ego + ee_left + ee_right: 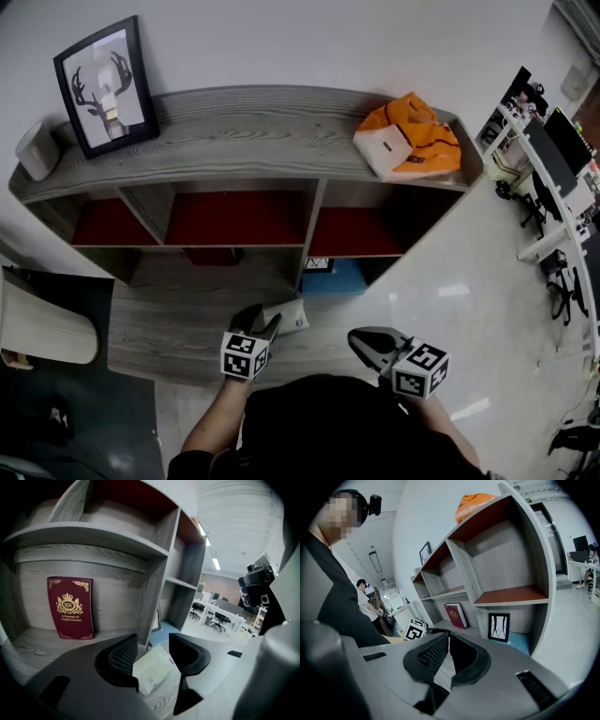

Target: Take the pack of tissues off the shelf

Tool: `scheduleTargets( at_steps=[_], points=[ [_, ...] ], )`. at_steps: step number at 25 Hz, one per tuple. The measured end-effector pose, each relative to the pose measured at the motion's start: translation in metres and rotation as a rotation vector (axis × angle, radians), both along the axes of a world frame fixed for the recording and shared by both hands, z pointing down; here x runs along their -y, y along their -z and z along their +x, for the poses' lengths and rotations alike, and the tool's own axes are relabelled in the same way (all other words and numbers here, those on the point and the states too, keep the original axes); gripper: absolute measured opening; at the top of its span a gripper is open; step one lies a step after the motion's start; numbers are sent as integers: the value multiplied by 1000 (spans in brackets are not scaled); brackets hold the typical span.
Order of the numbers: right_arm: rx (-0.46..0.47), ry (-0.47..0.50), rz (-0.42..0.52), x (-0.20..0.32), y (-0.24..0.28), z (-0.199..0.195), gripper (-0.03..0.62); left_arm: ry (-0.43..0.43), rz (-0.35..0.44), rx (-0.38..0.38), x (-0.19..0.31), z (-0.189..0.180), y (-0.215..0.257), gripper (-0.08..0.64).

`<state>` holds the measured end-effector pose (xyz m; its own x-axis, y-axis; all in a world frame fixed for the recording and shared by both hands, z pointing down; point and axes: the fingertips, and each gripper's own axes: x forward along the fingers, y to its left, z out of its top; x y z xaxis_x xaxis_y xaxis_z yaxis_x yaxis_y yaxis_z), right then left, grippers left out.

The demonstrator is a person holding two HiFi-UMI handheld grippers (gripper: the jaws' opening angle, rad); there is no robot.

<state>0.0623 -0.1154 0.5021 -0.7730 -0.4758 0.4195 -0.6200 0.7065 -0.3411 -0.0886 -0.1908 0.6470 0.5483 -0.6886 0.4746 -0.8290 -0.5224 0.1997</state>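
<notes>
The pack of tissues (287, 317) is a flat pale packet lying on the grey wooden base board in front of the shelf unit (234, 117). My left gripper (261, 322) is open right at it. In the left gripper view the pack (152, 667) lies on the wood between and just beyond the two spread jaws of my left gripper (153, 645), and neither pad presses on it. My right gripper (367, 345) hangs to the right of the pack, apart from it. It is shut with nothing in it, its tips (449, 638) meeting.
A dark red book (70, 607) leans in the lower middle compartment. A small framed print (498, 626) and a blue item (333, 278) sit in the lower right one. On top stand a deer picture (106, 86) and an orange bag (412, 136). Office desks (553, 178) stand at the right.
</notes>
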Motion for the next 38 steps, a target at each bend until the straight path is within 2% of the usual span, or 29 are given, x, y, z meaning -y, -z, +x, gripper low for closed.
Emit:
scheduleTargets(
  at_steps=[4,8,12,18,21,26,31,38],
  points=[
    [17,-8,14,4,10,2,18,-67,38,-59,-6,17,37,213],
    [34,-11,67,13,30,7,18,-123,115,-66,-7,32,83,190],
    [58,-16,122,20,53,15,18,-124,169,-67,-8,35,124,159],
    [97,-17,212,32,84,21,20,-126,189,-103,-11,41,166,61],
    [110,-27,251,36,96,25,20,-139,217,-95,-18,46,188,38],
    [66,18,350,38,115,18,20,-167,272,-72,-28,52,217,20],
    [115,63,435,39,149,5,20,-156,300,-103,-38,51,243,15],
    [45,94,558,50,187,-1,21,-190,389,-112,-42,57,284,15]
  ],
)
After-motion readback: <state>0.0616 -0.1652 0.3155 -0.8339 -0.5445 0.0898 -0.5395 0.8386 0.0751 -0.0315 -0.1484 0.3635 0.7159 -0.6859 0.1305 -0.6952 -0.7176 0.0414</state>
